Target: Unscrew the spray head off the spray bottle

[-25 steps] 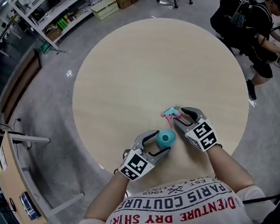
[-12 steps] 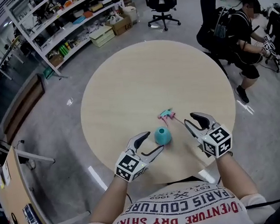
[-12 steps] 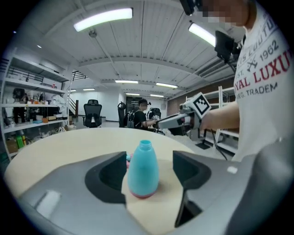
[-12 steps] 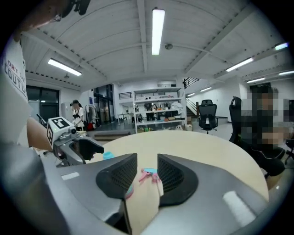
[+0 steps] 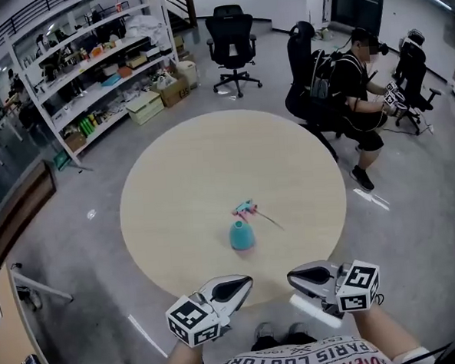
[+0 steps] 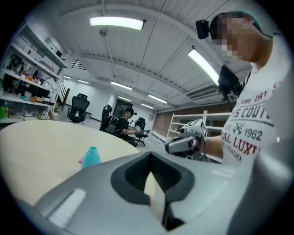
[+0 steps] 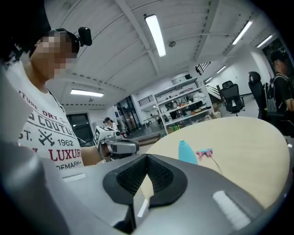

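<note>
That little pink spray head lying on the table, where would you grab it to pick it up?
Probably the spray head by its chunky body, from straight above, jaws across it. It lies flat on the table, and its thin tube looks too slim to hold. Mind the bottle standing close by.

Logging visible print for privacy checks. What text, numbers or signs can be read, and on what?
"PARIS COUTURE": T-shirt, upside down, head view.
"1962", "LUXUR": same T-shirt, right gripper view.
Square markers on left gripper and right gripper, both just closed empty: patterns, no words.
On the spray bottle and shelf boxes: nothing legible.
</note>
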Available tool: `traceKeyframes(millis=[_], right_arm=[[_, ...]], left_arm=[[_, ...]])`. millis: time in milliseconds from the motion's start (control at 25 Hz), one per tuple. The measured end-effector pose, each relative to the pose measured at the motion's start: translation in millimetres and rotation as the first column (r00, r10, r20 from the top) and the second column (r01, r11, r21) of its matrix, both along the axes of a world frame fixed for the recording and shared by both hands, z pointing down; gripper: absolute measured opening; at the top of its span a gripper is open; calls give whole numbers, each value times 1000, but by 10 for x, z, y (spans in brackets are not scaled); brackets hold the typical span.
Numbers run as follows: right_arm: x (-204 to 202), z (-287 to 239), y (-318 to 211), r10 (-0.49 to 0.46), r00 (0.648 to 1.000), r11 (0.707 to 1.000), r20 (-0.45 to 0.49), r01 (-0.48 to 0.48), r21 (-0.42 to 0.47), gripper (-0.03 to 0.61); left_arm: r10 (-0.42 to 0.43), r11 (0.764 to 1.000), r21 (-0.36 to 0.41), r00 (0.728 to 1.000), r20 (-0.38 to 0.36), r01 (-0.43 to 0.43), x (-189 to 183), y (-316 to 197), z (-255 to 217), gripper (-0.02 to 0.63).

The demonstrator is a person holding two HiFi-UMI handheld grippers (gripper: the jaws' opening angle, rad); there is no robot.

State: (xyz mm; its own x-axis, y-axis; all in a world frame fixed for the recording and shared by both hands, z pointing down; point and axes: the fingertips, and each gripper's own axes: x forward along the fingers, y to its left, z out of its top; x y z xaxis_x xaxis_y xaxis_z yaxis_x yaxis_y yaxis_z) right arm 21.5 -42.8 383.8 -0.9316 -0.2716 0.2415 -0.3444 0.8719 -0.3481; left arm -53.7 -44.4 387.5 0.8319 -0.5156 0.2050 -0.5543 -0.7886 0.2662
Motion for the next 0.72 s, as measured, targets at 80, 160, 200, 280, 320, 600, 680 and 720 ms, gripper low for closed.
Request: traceKeyframes(millis=[80, 160, 200, 280, 320, 600, 680, 720], right_arm=[[64, 8, 222, 0, 999, 1000, 34, 0, -18, 2], [161, 45, 452, -13, 999, 1000, 52, 14, -21, 1], [214, 76, 586, -23, 998, 999, 56, 24, -21, 2], [318, 153, 902, -38, 997, 999, 68, 39, -16, 0], [378, 191, 1077, -41, 996, 999, 73, 42, -8, 2], [1061, 89, 2566, -59, 995, 997, 78, 56, 49, 0], [1207, -87, 2864, -64, 996, 994, 61, 58, 92, 0], [1256, -195, 2985, -66, 996, 992, 57, 59, 110, 0]], left_arm=[[14, 1000, 9, 1000, 5, -14, 97, 198, -32, 0], [10, 1000, 10, 1000, 19, -10, 178, 422, 20, 0], [2, 1000, 7, 1000, 21, -2, 218, 560, 54, 0], [-18, 1000, -1, 999, 28, 18, 311, 895, 130, 0], [-29, 1000, 1, 999, 38, 29, 380, 1086, 166, 0], [-93, 994, 56, 992, 86, 89, 1186, 2560, -56, 0], [-89, 993, 86, 990, 108, 80, 1332, 2871, -279, 0], [-87, 992, 104, 990, 111, 75, 1386, 3020, -412, 0]])
